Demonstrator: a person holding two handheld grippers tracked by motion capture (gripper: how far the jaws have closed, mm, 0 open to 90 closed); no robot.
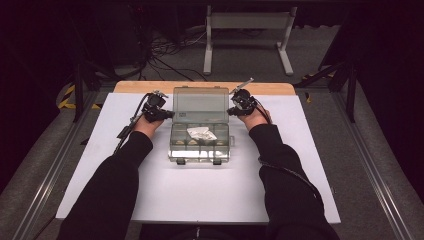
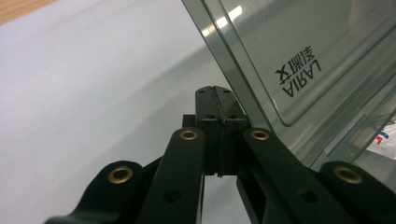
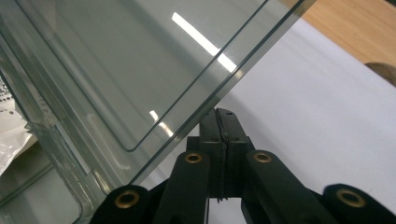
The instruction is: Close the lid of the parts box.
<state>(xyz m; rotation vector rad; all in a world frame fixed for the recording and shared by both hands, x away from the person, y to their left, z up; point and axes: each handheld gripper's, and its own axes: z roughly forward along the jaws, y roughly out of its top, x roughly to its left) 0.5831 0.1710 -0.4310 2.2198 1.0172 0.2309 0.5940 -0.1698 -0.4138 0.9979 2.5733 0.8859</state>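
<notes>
The left gripper [image 1: 167, 114] is seen in the high view at the left edge of a clear plastic organiser box [image 1: 200, 142], with its jaws clenched together and nothing between them. In the left gripper view the two black jaws are pressed flat against each other, and the raised lid [image 2: 299, 60] of the box stands just beside them toward 1 o'clock; whether the tips touch the lid's edge cannot be told. Black lettering is printed on that lid.

The right gripper [image 1: 231, 111] is placed at the opposite side of the box, likewise clenched on nothing. In the right gripper view its jaws are closed against each other right under the lid's edge [image 3: 224, 88], which runs from 7 o'clock toward 1 o'clock.

The box is set near the middle of the white table top [image 1: 150, 195], toward 12 o'clock from the person, with its lid swung up and back. A crumpled white packet [image 1: 201, 133] is held in one of the compartments, and small pale pieces [image 1: 192, 142] are lying in the row nearer the person. Both forearms are covered by black sleeves [image 1: 115, 185].
</notes>
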